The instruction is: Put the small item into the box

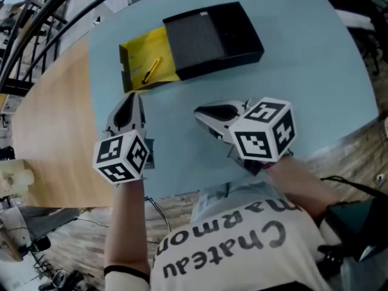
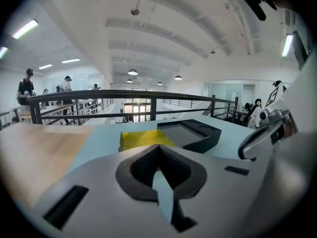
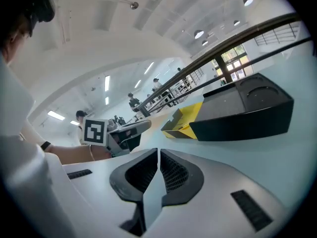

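Left gripper view shows my left gripper with its jaws pressed together on nothing. My right gripper is the same, and both hang low over the blue table, short of the box. Beyond them the yellow tray pokes out of its black sleeve, uncovered for loading, I judge. The small yellow stick-like item already lies in it.

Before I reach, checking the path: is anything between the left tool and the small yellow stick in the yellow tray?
Nothing but the low near wall of the yellow tray; bare light-blue tabletop separates the left tool from the small yellow stick.
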`<state>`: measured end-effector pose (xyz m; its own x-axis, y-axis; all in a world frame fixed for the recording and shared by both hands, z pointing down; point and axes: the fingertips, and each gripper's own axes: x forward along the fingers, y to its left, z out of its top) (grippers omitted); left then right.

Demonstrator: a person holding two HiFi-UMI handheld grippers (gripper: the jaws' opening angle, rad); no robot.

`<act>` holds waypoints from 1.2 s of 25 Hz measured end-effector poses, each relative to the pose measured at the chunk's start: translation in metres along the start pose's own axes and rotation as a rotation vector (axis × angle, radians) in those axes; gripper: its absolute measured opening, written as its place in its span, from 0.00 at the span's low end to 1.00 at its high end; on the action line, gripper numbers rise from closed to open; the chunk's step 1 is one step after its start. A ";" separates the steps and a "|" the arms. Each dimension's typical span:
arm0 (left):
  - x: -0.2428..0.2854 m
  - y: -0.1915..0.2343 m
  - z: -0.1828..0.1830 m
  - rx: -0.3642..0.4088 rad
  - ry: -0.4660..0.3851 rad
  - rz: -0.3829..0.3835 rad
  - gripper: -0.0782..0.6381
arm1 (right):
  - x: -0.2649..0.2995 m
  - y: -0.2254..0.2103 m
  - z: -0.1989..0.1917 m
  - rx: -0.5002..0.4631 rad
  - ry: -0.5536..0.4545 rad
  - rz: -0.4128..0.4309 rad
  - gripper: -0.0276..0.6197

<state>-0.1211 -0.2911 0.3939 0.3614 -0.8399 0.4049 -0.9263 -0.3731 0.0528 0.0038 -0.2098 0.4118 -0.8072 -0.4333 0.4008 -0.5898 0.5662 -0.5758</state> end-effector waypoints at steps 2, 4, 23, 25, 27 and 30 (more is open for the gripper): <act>-0.026 -0.008 -0.007 -0.016 0.001 -0.040 0.11 | -0.009 0.010 -0.003 -0.014 -0.016 -0.051 0.11; -0.049 -0.014 -0.011 -0.006 -0.001 -0.073 0.11 | -0.019 0.023 0.000 -0.020 -0.054 -0.078 0.11; -0.223 -0.057 0.004 -0.188 -0.221 -0.195 0.11 | -0.114 0.137 0.007 -0.256 -0.266 -0.225 0.11; -0.233 -0.060 0.010 -0.197 -0.238 -0.195 0.11 | -0.124 0.139 0.006 -0.254 -0.277 -0.221 0.11; -0.241 -0.063 0.016 -0.197 -0.253 -0.187 0.11 | -0.132 0.139 0.009 -0.232 -0.301 -0.205 0.11; -0.246 -0.070 0.020 -0.200 -0.260 -0.170 0.11 | -0.144 0.138 0.019 -0.199 -0.331 -0.170 0.11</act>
<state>-0.1435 -0.0662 0.2722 0.5036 -0.8540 0.1304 -0.8437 -0.4536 0.2871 0.0394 -0.0824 0.2610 -0.6664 -0.7157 0.2092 -0.7331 0.5777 -0.3590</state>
